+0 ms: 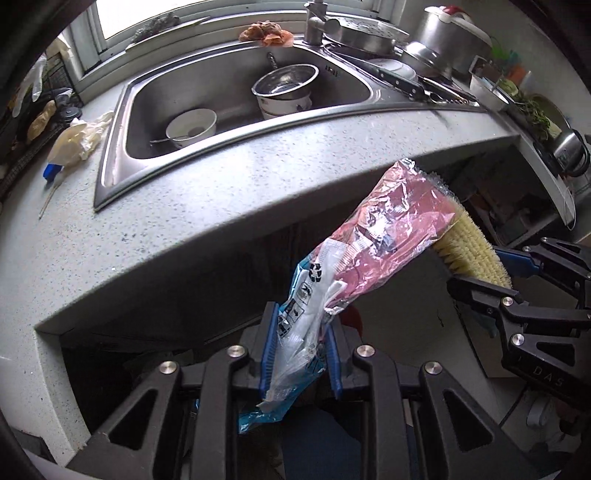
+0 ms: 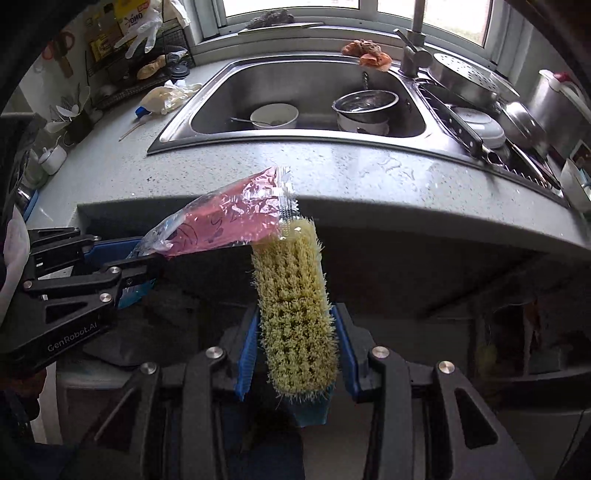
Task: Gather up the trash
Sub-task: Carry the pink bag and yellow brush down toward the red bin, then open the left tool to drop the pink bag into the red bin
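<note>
The wrapper (image 1: 373, 254) was pink, white and blue; brush bristles (image 2: 295, 314) pale yellow; countertop (image 1: 229, 199) speckled grey.

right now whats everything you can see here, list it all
plastic wrapper: one, pink, clear and blue, held in front of the counter edge, far end against the brush
scrub brush: one, yellow bristles, blue back, below the counter edge
counter: one, grey speckled, around the sink
sink: one, steel, under the window
white bowl: one, with a spoon, in the sink
steel pot: one, stacked on a white dish in the sink
knife: one, black handle, right of the basin
orange rag: one, by the tap
left gripper: black, blue pads, shut on wrapper
right gripper: black, blue pads, shut on brush
</note>
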Motion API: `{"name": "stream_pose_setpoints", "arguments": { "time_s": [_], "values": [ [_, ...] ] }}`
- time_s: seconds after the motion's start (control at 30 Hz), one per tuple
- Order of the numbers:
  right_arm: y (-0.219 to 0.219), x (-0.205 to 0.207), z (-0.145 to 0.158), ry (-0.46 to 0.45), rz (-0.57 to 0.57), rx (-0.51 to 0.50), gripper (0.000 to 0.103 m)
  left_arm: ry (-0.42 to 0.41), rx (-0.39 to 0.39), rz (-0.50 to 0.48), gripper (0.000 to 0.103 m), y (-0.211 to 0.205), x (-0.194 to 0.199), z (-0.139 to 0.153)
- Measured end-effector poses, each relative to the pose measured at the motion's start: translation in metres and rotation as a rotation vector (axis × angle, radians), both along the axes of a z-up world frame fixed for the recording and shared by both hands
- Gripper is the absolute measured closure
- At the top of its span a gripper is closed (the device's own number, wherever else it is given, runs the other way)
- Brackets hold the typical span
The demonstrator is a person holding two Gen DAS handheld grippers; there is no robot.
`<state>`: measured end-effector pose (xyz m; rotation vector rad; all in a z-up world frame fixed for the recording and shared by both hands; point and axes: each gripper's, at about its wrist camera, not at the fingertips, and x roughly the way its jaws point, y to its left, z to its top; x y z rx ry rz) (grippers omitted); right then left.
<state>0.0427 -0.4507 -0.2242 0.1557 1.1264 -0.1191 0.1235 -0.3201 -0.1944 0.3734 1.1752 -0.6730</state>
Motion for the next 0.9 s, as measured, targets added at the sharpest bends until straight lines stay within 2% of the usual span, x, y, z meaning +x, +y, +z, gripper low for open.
{"name": "stream_pose_setpoints", "arguments": {
  "time_s": [0.13, 0.37, 0.7, 0.9],
  "values": [
    [-0.013, -0.014, -0.025, 0.041, -0.078, 0.029, 0.066, 0.064, 0.028, -0.068, 0.081, -0.027, -0.004, -0.035],
    [-0.03, -0.021, -0.099, 0.115, -0.181, 0.091, 0.066, 0.134, 0.089, -0.152, 0.081, -0.058, -0.006, -0.116],
    [-0.055, -0.031, -0.226, 0.199, -0.293, 0.13, 0.066, 0.208, 0.154, -0.174, 0.081, -0.092, 0.002, -0.276],
    [-0.07, -0.034, -0.289, 0.231, -0.353, 0.163, 0.066, 0.236, 0.188, -0.209, 0.081, -0.118, -0.003, -0.354]
  ]
}}
